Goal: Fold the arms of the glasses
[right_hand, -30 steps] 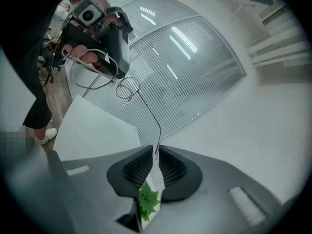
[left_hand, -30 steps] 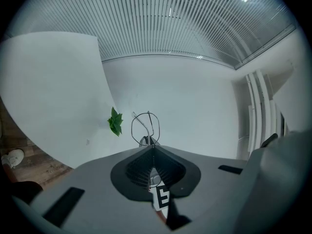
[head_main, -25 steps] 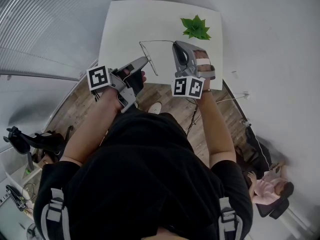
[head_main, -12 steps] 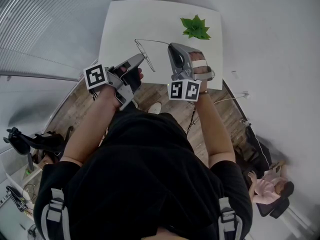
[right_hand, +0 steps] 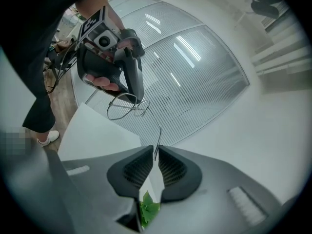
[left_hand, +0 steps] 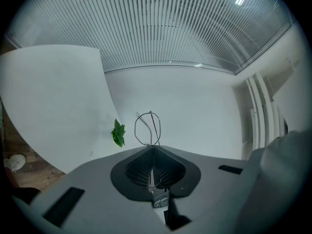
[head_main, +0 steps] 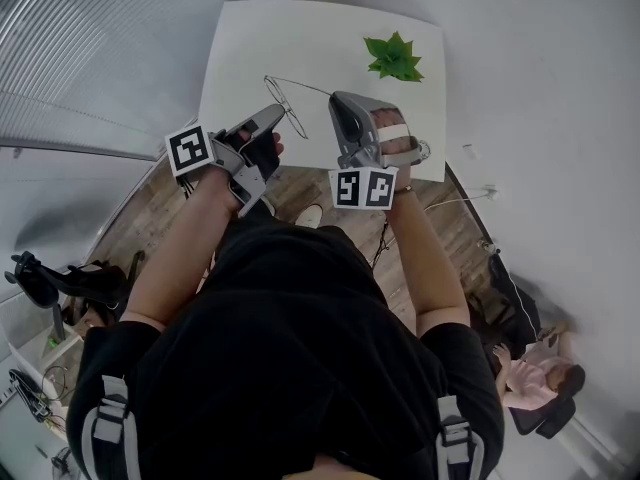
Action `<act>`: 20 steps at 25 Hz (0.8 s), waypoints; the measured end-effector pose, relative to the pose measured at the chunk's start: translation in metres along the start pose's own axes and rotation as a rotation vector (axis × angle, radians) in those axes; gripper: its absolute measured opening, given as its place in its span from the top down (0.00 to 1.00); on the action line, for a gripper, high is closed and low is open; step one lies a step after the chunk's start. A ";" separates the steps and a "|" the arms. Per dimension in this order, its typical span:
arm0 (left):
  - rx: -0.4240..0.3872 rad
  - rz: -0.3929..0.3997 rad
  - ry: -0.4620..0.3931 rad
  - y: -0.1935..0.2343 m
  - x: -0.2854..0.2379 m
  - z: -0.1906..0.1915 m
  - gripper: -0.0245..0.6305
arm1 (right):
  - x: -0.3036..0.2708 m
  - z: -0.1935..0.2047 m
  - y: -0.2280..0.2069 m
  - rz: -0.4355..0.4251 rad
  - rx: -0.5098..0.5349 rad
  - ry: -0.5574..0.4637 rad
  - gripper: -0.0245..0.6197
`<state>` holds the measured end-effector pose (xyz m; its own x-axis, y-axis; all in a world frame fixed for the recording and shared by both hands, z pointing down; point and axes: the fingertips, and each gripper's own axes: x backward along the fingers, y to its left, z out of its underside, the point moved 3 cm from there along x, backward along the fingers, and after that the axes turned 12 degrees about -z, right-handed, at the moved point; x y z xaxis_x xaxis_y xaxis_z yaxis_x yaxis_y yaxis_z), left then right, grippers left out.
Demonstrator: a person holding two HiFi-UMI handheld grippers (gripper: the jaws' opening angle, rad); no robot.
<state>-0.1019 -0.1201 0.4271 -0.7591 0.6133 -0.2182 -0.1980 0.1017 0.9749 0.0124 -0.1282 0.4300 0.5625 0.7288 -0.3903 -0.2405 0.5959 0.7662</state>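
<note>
Thin wire-framed glasses (head_main: 293,118) hang in the air over the near edge of the white table (head_main: 250,38). My left gripper (head_main: 280,111) is shut on the front frame; in the left gripper view one lens loop (left_hand: 148,128) sticks out past the closed jaws of this gripper (left_hand: 153,146). One arm of the glasses (head_main: 300,85) runs right to my right gripper (head_main: 335,100), which is shut on its tip. The right gripper view shows that arm's tip (right_hand: 158,138) between the nearly closed jaws of this gripper (right_hand: 156,149), with the glasses (right_hand: 124,106) and the left gripper (right_hand: 140,99) beyond.
A small green plant (head_main: 392,56) sits on the table at the far right, also in the left gripper view (left_hand: 118,133). Wooden floor (head_main: 320,183) lies below the table's near edge. Another person (head_main: 535,378) sits at the lower right.
Both grippers and the glasses have drifted left in the head view. The right gripper has carried the arm's tip left, closer to the front frame.
</note>
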 end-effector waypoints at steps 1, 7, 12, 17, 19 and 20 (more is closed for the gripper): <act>0.001 -0.002 -0.004 0.000 0.001 -0.001 0.94 | 0.000 -0.002 0.001 -0.001 0.003 -0.003 0.89; 0.000 -0.009 -0.017 0.002 0.002 -0.005 0.94 | -0.001 -0.007 0.006 -0.010 0.009 -0.011 0.90; 0.000 -0.012 -0.026 0.003 0.002 -0.007 0.94 | -0.001 -0.011 0.010 -0.016 0.010 -0.016 0.90; 0.001 -0.016 -0.033 0.003 0.002 -0.011 0.94 | -0.002 -0.015 0.012 -0.019 0.007 -0.022 0.90; 0.002 -0.017 -0.036 0.004 0.003 -0.012 0.94 | -0.002 -0.017 0.013 -0.021 0.005 -0.026 0.90; 0.002 -0.017 -0.037 0.003 0.003 -0.013 0.94 | -0.001 -0.019 0.014 -0.022 0.004 -0.029 0.90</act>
<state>-0.1126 -0.1279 0.4293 -0.7322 0.6401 -0.2327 -0.2095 0.1134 0.9712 -0.0065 -0.1148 0.4313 0.5902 0.7054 -0.3925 -0.2248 0.6106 0.7594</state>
